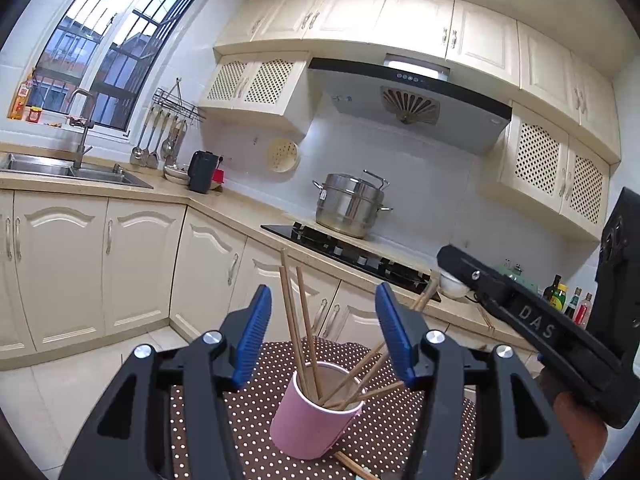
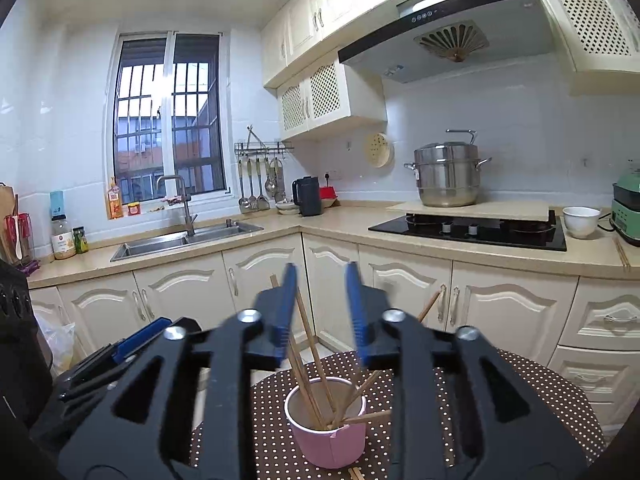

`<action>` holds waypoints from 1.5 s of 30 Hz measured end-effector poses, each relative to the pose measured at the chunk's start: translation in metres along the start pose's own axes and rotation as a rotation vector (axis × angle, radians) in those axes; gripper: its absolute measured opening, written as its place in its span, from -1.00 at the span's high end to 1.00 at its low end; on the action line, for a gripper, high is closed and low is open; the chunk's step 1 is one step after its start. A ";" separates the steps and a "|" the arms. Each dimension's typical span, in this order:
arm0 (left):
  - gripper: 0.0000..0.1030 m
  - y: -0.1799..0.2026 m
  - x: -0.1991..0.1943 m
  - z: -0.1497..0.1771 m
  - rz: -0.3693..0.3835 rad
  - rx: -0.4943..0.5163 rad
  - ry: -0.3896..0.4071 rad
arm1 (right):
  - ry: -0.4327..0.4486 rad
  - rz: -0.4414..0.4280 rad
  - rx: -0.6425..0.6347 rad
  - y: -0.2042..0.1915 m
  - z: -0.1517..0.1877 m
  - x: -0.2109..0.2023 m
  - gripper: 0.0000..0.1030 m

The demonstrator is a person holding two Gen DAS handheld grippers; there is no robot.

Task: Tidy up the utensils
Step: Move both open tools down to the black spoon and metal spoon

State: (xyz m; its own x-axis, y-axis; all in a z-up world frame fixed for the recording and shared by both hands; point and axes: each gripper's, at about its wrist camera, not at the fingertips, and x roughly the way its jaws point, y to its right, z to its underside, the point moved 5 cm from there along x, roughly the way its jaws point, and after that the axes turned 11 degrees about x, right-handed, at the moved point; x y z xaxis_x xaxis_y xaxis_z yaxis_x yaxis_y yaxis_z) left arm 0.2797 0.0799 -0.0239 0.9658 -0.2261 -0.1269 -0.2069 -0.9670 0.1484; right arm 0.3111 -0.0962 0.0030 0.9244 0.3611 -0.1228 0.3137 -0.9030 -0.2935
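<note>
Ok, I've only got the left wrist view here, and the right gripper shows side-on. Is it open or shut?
Observer: Open. In the right wrist view, the right gripper has its fingers apart above the pink cup and grips nothing.
Operator: And what's on the counter left of the sink? My view cuts that off.
Observer: A jar and a small green bottle stand there, left of the sink.
</note>
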 end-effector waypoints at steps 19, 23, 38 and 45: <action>-0.16 0.071 -0.016 0.035 0.125 0.120 -0.342 | -0.087 0.150 -0.041 0.054 0.025 -0.085 0.10; -0.16 0.085 -0.006 0.067 0.191 0.101 -0.502 | -0.187 0.198 -0.022 0.080 0.045 -0.090 0.10; 0.61 0.133 0.028 0.178 0.262 0.199 -0.953 | -0.573 0.253 0.144 0.149 0.138 -0.099 0.10; 0.62 0.136 0.042 0.209 0.246 0.226 -1.058 | -0.614 0.239 0.167 0.157 0.153 -0.107 0.07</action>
State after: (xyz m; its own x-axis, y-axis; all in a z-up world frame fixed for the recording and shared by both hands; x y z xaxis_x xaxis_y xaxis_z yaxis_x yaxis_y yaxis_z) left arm 0.2597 -0.0851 -0.2136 0.2960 -0.2967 -0.9080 -0.5029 -0.8565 0.1160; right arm 0.2280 -0.2411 -0.1752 0.6575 0.2676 -0.7043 0.0328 -0.9441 -0.3281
